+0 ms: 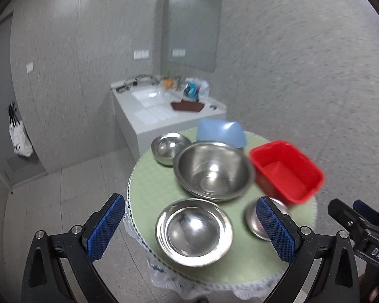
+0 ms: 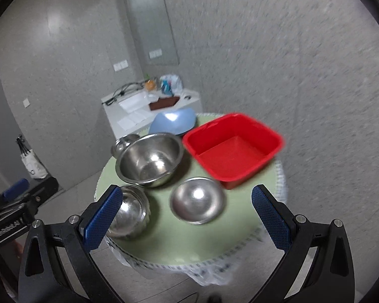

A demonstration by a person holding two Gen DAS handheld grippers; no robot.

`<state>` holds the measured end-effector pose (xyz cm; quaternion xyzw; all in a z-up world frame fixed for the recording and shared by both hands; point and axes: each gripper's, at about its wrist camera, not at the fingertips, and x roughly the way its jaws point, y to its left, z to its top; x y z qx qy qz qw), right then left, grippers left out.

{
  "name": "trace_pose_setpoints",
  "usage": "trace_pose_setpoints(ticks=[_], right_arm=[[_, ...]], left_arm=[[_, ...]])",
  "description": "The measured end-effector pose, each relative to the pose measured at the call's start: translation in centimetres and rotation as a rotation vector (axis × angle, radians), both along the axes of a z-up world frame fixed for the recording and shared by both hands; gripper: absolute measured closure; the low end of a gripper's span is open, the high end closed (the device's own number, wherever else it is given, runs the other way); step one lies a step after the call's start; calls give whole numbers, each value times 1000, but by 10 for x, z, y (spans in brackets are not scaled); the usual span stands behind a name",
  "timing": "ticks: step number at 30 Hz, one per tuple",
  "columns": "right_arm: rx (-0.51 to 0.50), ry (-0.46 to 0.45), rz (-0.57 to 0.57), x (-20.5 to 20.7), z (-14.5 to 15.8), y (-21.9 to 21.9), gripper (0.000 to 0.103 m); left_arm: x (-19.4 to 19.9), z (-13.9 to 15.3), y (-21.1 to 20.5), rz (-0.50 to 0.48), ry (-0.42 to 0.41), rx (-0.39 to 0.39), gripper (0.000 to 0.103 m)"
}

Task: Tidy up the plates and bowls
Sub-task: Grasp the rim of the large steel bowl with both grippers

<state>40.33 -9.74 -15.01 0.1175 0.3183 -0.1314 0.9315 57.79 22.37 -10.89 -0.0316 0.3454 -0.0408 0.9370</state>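
Note:
A round green table [image 1: 151, 184] [image 2: 189, 240] holds several steel bowls, a red square basin [image 1: 285, 171] [image 2: 232, 146] and an upturned blue bowl [image 1: 221, 132] [image 2: 174, 121]. A large steel bowl [image 1: 212, 170] [image 2: 149, 159] sits mid-table. A medium steel bowl [image 1: 194, 232] [image 2: 128, 214] lies front left, a smaller one [image 2: 197, 200] [image 1: 252, 219] front right, and a small one [image 1: 169, 147] [image 2: 123, 142] at the back. My left gripper [image 1: 192, 227] is open above the front-left bowl. My right gripper [image 2: 187, 217] is open above the front-right bowl. Both are empty.
A white counter [image 1: 149, 116] [image 2: 128, 116] with cables, a brown tray and bags stands behind the table against the grey wall. A white bag [image 1: 20, 139] [image 2: 32, 161] hangs at the left. Grey floor surrounds the table.

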Motion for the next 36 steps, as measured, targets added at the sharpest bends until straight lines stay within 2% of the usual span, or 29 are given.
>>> trace_pose_setpoints(ticks=[5,7,9,12,14,16,17,18,20,24,25,28,31,34,35,36], right_arm=[[120,71,55,74,-45,-19,0],[168,108,58,100,-61,-24,0],[195,134,64,122,-75,-29,1],[184,182,59,155,-95,-31,11],[171,217,57,170,-106,-33,12],[182,267,40,184,-120,-38,16],[183,282,32,189,-124,-40,20],[189,295,27,194,-128,-42,26],[190,302,28,203,-133,-41,30],[188,328,9,215,-141,-40,37],[196,333,3,217,-143,-40,39],[228,344,-14,221,-148,-39,44],[258,350,-32,225,-154,-40,62],[262,355,-56,225,-157,-41,72],[258,356,-61,224,-157,-41,79],[265,353,-67,223,-156,-41,80]], left_arm=[[95,-31,5,10,101,-5,1],[136,-45,7,28,168,16,3],[165,-56,10,35,198,18,3],[207,-74,20,53,246,17,5],[231,-86,23,60,292,23,16],[251,-96,23,51,317,30,19],[261,-103,24,42,337,34,24],[268,-108,18,34,345,34,27],[287,-120,18,10,379,30,40],[309,-137,19,-48,420,16,48],[310,-139,21,-74,427,17,55],[315,-144,24,-138,435,1,67],[316,-145,22,-220,422,-8,83],[315,-145,23,-239,396,1,83],[315,-145,27,-242,386,-14,83],[314,-145,29,-249,377,-23,83]])
